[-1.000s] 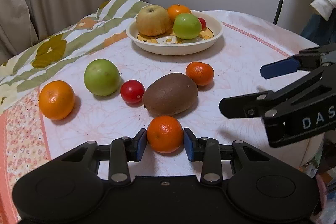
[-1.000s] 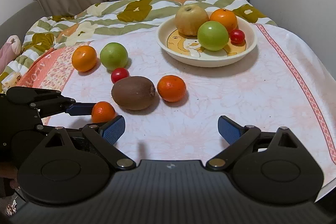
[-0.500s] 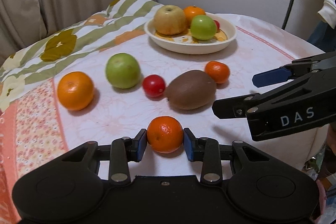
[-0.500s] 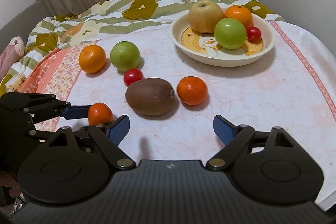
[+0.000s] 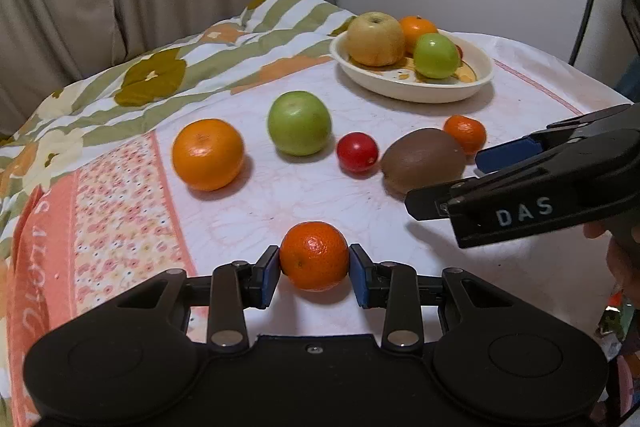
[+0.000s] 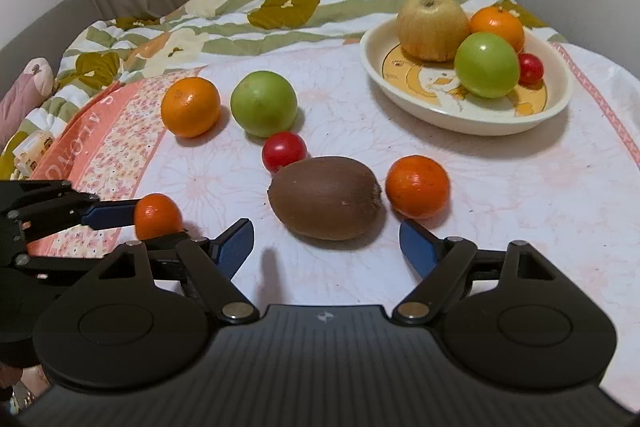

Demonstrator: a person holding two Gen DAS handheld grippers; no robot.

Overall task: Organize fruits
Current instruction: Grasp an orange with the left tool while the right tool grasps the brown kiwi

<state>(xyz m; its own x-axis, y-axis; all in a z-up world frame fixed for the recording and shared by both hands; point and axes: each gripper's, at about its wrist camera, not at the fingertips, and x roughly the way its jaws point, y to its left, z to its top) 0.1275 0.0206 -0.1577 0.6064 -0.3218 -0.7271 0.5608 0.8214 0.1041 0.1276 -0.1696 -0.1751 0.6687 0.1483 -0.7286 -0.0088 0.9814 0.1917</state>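
My left gripper (image 5: pixel 314 273) is shut on a small mandarin (image 5: pixel 314 255), held just above the cloth; it also shows in the right wrist view (image 6: pixel 157 215). My right gripper (image 6: pixel 326 247) is open and empty, its jaws on either side of the near end of a brown kiwi (image 6: pixel 325 197). On the cloth lie another small mandarin (image 6: pixel 417 185), a red cherry tomato (image 6: pixel 283 151), a green apple (image 6: pixel 264 103) and an orange (image 6: pixel 190 106). A cream bowl (image 6: pixel 404 95) at the back right holds a yellow apple, an orange, a green apple and a red tomato.
The fruit lies on a white and pink floral cloth over a bed, with a striped green quilt (image 6: pixel 280 7) behind. Curtains and a wall stand at the back. The bed edge drops off at the right (image 5: pixel 592 107).
My left gripper has carried the mandarin back and to the left, away from the kiwi. My right gripper has moved forward toward the kiwi, still open.
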